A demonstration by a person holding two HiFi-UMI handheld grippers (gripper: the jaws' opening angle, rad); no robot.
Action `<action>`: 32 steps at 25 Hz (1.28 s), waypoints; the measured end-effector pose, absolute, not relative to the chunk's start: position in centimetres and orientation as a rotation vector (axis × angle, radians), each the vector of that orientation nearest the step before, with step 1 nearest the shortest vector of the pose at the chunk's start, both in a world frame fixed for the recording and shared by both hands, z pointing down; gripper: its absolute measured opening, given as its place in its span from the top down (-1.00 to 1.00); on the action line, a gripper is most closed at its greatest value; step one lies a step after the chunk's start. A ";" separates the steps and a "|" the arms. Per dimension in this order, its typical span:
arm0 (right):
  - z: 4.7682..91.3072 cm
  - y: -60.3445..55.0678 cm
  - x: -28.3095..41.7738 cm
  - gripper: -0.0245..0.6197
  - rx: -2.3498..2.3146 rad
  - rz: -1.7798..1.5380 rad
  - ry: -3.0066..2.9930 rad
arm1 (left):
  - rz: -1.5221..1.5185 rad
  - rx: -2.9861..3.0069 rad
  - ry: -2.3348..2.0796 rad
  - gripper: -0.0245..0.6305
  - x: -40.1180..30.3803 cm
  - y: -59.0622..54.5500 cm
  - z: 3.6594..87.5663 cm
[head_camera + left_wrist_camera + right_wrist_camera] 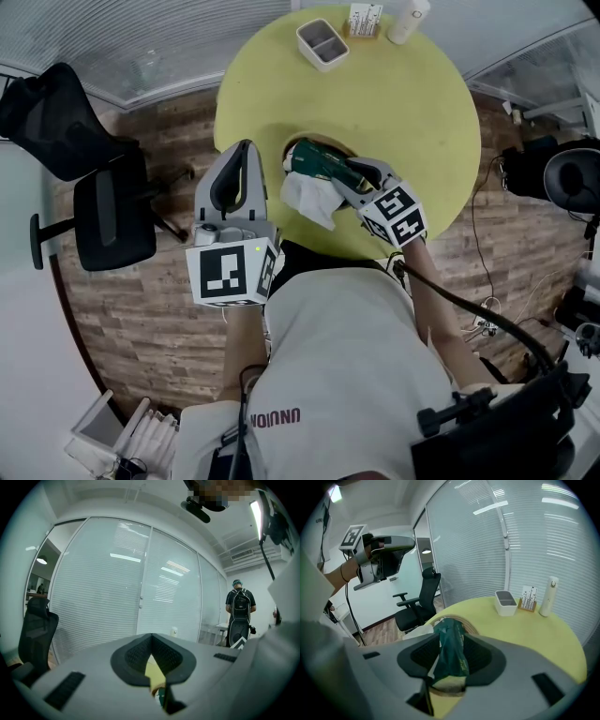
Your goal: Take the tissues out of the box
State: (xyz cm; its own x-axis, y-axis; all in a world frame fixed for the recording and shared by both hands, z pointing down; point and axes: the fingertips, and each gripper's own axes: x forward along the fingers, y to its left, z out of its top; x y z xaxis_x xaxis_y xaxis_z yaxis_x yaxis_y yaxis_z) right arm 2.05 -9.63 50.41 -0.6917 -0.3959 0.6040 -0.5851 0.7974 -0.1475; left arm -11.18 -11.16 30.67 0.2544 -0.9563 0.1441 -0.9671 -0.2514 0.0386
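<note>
the right gripper (pixel 451 639) has its jaws spread wide, and the green tissue pack (pixel 323 165) stands between the pads, which seem to flank it rather than clamp it. the left gripper (pixel 151 638) is raised well apart from the pack, jaws together at the tips with nothing between them. the likely trouble is that the soft pack is not pinned. if a sheet is tugged while the right jaws stay this loose, the whole pack probably comes along instead of letting the sheet go, or slumps over. the left jaws also need to part before they can pinch anything, or they only push the paper. a loose white tissue (pixel 307 197) lies just beside the pack, near the edge of the yellow table (pixel 403 112), and a careless sweep could send it to the floor. the pack rests in a round wooden tray (pixel 321 142), and how many tissues it holds cannot be told. at the far side a white two-compartment dish (pixel 322 43) looks empty, a small holder (pixel 364 20) carries cards, and a white bottle (pixel 408 19) stands beside it.
</note>
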 end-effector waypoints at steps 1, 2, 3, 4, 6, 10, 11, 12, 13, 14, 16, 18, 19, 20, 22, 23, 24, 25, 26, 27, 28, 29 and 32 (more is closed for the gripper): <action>50.5 -9.6 2.0 0.43 0.722 0.447 -2.417 | 0.137 2.391 -1.845 0.89 -11.2 -11.2 30.7; 50.7 -9.5 2.0 0.43 0.719 0.448 -2.414 | 0.137 2.389 -1.846 0.89 -11.3 -11.2 30.7; 50.8 -9.5 2.0 0.43 0.717 0.449 -2.411 | 0.136 2.387 -1.847 0.89 -11.4 -11.2 30.7; 50.9 -9.5 2.0 0.43 0.717 0.450 -2.409 | 0.136 2.384 -1.849 0.89 -11.4 -11.2 30.7; 51.1 -9.5 2.0 0.43 0.716 0.455 -2.406 | 0.135 2.381 -1.852 0.89 -11.5 -11.2 30.8; 51.4 -9.5 2.0 0.43 0.708 0.459 -2.397 | 0.136 2.383 -1.852 0.89 -11.5 -11.3 30.7; 51.5 -9.4 2.0 0.43 0.708 0.458 -2.393 | 0.136 2.382 -1.852 0.89 -11.5 -11.2 30.7; 51.6 -9.4 2.1 0.43 0.709 0.457 -2.390 | 0.135 2.381 -1.851 0.89 -11.5 -11.2 30.8; 51.7 -9.4 2.1 0.43 0.710 0.456 -2.386 | 0.134 2.381 -1.850 0.89 -11.5 -11.3 30.8; 51.8 -9.4 2.1 0.43 0.709 0.455 -2.381 | 0.133 2.381 -1.850 0.89 -11.5 -11.3 30.8; 52.1 -9.4 2.2 0.43 0.707 0.451 -2.370 | 0.135 2.379 -1.851 0.89 -11.5 -11.4 30.9; 52.4 -9.4 2.2 0.43 0.704 0.440 -2.357 | 0.135 2.381 -1.851 0.89 -11.5 -11.5 30.8; 52.4 -9.3 2.3 0.43 0.702 0.437 -2.353 | 0.135 2.384 -1.850 0.89 -11.5 -11.5 30.8; 52.5 -9.3 2.3 0.43 0.702 0.435 -2.352 | 0.133 2.386 -1.850 0.89 -11.4 -11.5 30.7; 52.5 -9.3 2.3 0.43 0.704 0.436 -2.350 | 0.133 2.387 -1.850 0.89 -11.4 -11.5 30.7; 52.5 -9.4 2.3 0.43 0.704 0.434 -2.348 | 0.134 2.387 -1.850 0.89 -11.4 -11.5 30.7; 52.6 -9.4 2.3 0.43 0.705 0.431 -2.344 | 0.135 2.386 -1.850 0.89 -11.4 -11.5 30.7; 52.6 -9.4 2.3 0.43 0.705 0.426 -2.341 | 0.136 2.386 -1.850 0.89 -11.4 -11.5 30.8; 52.7 -9.4 2.3 0.43 0.706 0.421 -2.338 | 0.137 2.386 -1.850 0.89 -11.4 -11.5 30.8; 52.7 -9.4 2.3 0.43 0.706 0.417 -2.337 | 0.137 2.384 -1.852 0.89 -11.5 -11.5 30.8; 52.7 -9.4 2.3 0.43 0.706 0.415 -2.336 | 0.137 2.382 -1.854 0.89 -11.5 -11.4 30.8; 52.7 -9.4 2.3 0.44 0.707 0.414 -2.335 | 0.137 2.380 -1.855 0.89 -11.5 -11.4 30.8; 52.9 -9.4 2.4 0.47 0.709 0.396 -2.324 | 0.137 2.375 -1.859 0.89 -11.6 -11.3 30.9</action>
State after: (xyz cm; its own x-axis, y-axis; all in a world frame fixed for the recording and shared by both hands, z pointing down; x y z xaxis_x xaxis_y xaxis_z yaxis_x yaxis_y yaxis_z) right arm 2.35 -9.37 52.87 -0.6299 -0.3823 0.6761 -0.5848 0.8063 -0.0890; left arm -11.63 -11.33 30.87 0.2404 -0.9596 0.1460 -0.9707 -0.2370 0.0402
